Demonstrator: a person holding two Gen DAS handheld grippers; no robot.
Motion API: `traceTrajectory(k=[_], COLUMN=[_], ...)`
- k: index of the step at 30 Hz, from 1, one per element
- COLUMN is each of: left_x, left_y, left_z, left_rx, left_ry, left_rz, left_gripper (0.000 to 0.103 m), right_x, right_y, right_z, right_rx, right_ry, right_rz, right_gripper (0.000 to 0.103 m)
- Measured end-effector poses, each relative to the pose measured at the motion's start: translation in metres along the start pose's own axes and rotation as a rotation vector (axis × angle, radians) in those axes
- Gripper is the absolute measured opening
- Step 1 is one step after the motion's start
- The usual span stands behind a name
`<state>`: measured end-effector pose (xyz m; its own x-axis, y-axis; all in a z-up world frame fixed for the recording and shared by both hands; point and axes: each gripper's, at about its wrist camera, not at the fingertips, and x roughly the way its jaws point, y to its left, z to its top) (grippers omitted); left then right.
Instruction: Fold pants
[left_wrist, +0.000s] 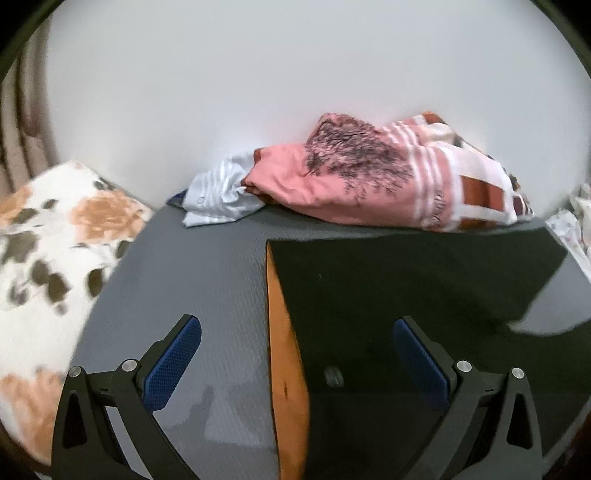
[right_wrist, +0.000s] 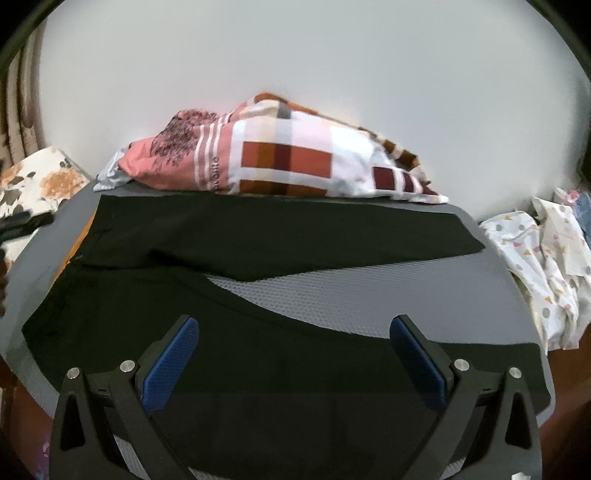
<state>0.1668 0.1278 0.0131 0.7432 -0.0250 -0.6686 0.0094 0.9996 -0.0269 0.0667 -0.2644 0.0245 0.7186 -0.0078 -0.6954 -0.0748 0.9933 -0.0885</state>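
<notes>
Black pants (right_wrist: 258, 240) lie spread flat on a grey mat (right_wrist: 369, 299), waist to the left, two legs running right with a gap between them. In the left wrist view the pants (left_wrist: 406, 288) show an orange waistband lining (left_wrist: 284, 350) and a dark button (left_wrist: 333, 376). My left gripper (left_wrist: 297, 339) is open and empty, hovering over the waist end. My right gripper (right_wrist: 295, 339) is open and empty, above the near leg.
A pink and checked pile of bedding (right_wrist: 288, 162) lies along the mat's far edge by the white wall. A light blue garment (left_wrist: 218, 195) sits beside it. A floral pillow (left_wrist: 48, 240) is left; a dotted white cloth (right_wrist: 543, 266) is right.
</notes>
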Motion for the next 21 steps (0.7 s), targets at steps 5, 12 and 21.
traceTrajectory(k=[5, 12, 21], left_x=[0.076, 0.155, 0.185], left_y=[0.032, 0.04, 0.039], left_z=[0.045, 0.066, 0.058], left_rx=[-0.063, 0.011, -0.065], left_ry=[0.088, 0.209, 0.342], left_rz=[-0.106, -0.191, -0.289], left_gripper=[0.086, 0.07, 0.021], right_x=[0.027, 0.053, 0.067], right_y=[0.01, 0.009, 0.005], right_z=[0.01, 0.018, 0.022], right_rx=[-0.02, -0.002, 0.013], right_ry=[0.041, 0.085, 0.103], right_rz=[0.013, 0.015, 0.022], right_gripper=[0.103, 0.103, 0.103])
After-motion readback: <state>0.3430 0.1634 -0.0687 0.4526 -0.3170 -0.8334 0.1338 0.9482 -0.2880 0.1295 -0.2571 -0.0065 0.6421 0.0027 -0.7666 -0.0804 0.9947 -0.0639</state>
